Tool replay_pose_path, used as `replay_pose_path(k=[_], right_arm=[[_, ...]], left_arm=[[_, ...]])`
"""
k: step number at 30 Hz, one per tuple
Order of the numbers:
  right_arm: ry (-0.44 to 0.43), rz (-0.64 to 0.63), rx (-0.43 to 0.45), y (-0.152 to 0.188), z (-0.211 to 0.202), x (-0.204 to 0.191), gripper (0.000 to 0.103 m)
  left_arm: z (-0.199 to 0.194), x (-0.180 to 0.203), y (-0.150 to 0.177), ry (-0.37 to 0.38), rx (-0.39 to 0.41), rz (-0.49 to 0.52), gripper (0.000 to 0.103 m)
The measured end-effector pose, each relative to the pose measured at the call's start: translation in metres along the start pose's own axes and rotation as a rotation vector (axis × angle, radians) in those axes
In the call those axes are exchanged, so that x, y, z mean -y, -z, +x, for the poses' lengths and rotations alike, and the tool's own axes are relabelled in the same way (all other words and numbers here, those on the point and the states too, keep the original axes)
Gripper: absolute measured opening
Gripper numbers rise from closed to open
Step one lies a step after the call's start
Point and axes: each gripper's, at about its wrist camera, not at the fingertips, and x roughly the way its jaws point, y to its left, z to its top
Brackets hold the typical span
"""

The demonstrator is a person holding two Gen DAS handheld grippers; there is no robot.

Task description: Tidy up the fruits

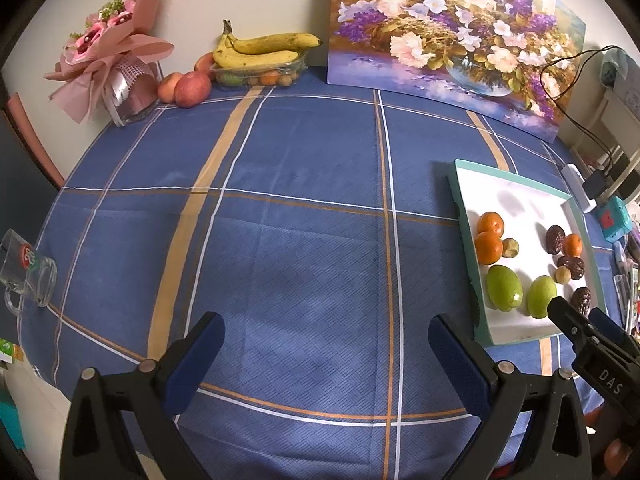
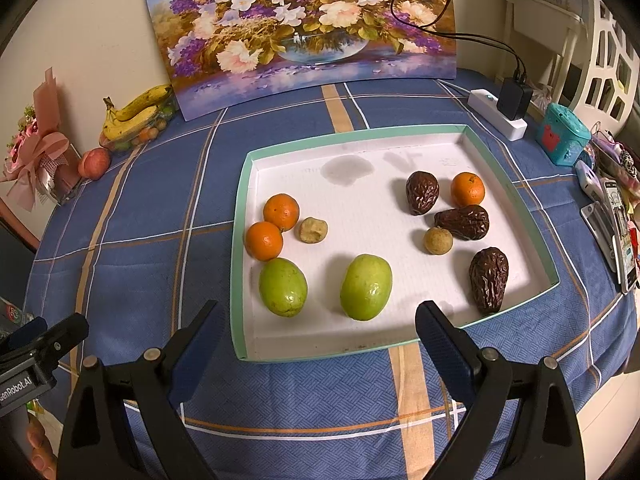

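Two grippers hang over the blue plaid tablecloth (image 1: 304,208), both with their jaws spread wide and nothing between them. The left gripper (image 1: 326,334) hovers above bare cloth, well to the left of the tray; the right gripper (image 2: 316,322) sits at the near edge of the white tray with a mint-green rim (image 2: 240,216), its right finger reaching over the rim and its left finger just outside it. Inside the tray, two oranges (image 2: 272,226) touch each other at the left, with a small tan round fruit (image 2: 313,230) just beside them. Below them lies a green oval fruit (image 2: 283,287), and a second green one (image 2: 365,287) rests nearer the middle, between the right gripper's fingers as seen from its wrist camera. On the tray's right side sit three dark wrinkled dates (image 2: 462,222), a third orange (image 2: 467,189) and another small tan fruit (image 2: 438,240). Against the far wall lean a flower painting (image 2: 304,20) and a pink bouquet (image 1: 108,52); bananas (image 1: 260,50) lie over a clear container of small fruit, with red apples (image 1: 184,88) beside it. A glass mug (image 1: 26,272) lies on its side at the left edge of the table.
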Motion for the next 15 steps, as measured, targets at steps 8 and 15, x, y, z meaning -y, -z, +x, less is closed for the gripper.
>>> replay_pose_path(k=[8, 15], right_arm=[[-0.001, -0.001, -0.002, 0.0015, 0.001, 0.0016, 0.096], [-0.001, 0.0, -0.002, 0.0007, 0.0013, 0.0017, 0.096]], left_arm=[[0.0013, -0.0019, 0.0003, -0.01, -0.005, -0.006, 0.103], [0.0021, -0.0023, 0.0003, -0.019, -0.005, -0.003, 0.103]])
